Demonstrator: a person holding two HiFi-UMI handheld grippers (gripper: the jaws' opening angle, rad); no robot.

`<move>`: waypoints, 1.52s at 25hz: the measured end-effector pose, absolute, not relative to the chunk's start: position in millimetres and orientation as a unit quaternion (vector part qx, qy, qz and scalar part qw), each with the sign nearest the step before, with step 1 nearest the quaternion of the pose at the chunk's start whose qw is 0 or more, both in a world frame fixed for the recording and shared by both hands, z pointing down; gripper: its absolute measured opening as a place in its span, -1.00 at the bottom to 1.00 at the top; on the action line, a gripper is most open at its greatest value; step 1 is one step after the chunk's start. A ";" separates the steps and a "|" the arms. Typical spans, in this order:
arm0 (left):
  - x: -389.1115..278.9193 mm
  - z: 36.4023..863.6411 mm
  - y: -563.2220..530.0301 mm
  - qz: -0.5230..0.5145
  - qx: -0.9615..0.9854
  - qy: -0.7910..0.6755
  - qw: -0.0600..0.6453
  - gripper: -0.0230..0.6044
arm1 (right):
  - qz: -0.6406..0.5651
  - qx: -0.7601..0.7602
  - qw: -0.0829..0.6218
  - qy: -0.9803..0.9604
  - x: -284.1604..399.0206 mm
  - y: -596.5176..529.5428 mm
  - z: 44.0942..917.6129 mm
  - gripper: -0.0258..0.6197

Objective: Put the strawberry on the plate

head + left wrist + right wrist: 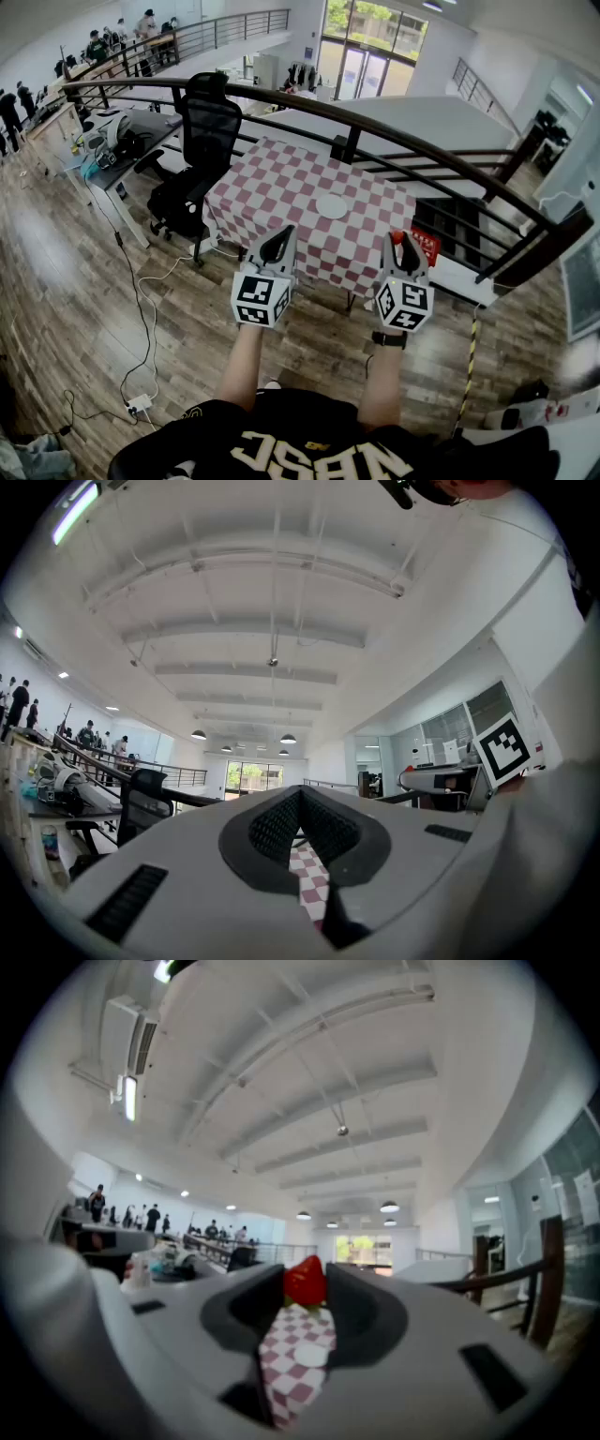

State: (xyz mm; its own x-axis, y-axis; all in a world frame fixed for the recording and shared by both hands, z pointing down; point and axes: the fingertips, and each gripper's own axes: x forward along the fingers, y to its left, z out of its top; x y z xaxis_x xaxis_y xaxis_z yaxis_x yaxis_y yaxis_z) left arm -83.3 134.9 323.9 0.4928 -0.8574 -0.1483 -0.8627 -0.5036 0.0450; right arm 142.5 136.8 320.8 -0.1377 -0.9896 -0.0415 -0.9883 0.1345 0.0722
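A table under a red-and-white checkered cloth (281,187) stands ahead of me, with a small white plate (331,206) near its middle. I hold my right gripper (401,240) up in front of the table's near right corner, shut on a red strawberry (397,237). In the right gripper view the strawberry (306,1281) sits pinched between the jaw tips, and the plate (310,1354) lies on the cloth (281,1377) below it. My left gripper (278,234) hovers at the table's near edge, shut and holding nothing. The left gripper view shows only a strip of cloth (311,883) under its jaws.
A black office chair (208,127) stands at the table's left. A dark curved railing (394,131) runs behind the table, with a red sign (428,246) at the table's right end. Cables and a power strip (139,405) lie on the wooden floor at left, beside desks (122,141).
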 end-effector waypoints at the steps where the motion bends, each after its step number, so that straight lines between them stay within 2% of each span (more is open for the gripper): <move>1: -87.5 322.1 135.0 0.076 -0.864 0.497 0.018 -0.90 | -0.040 0.657 0.006 -0.753 138.2 136.8 320.2 -0.47; 14: -108.5 339.2 145.6 0.082 -0.877 0.474 -0.007 -0.90 | -0.011 0.671 0.013 -0.741 111.8 149.4 346.0 -0.47; 23: -108.5 352.1 113.4 0.073 -0.872 0.483 -0.023 -0.90 | 0.011 0.651 0.016 -0.759 95.7 103.2 360.9 -0.47; 38: -37.5 347.3 9.1 0.048 -0.860 0.507 -0.016 -0.90 | 0.038 0.620 -0.035 -0.783 161.1 -23.3 357.9 -0.47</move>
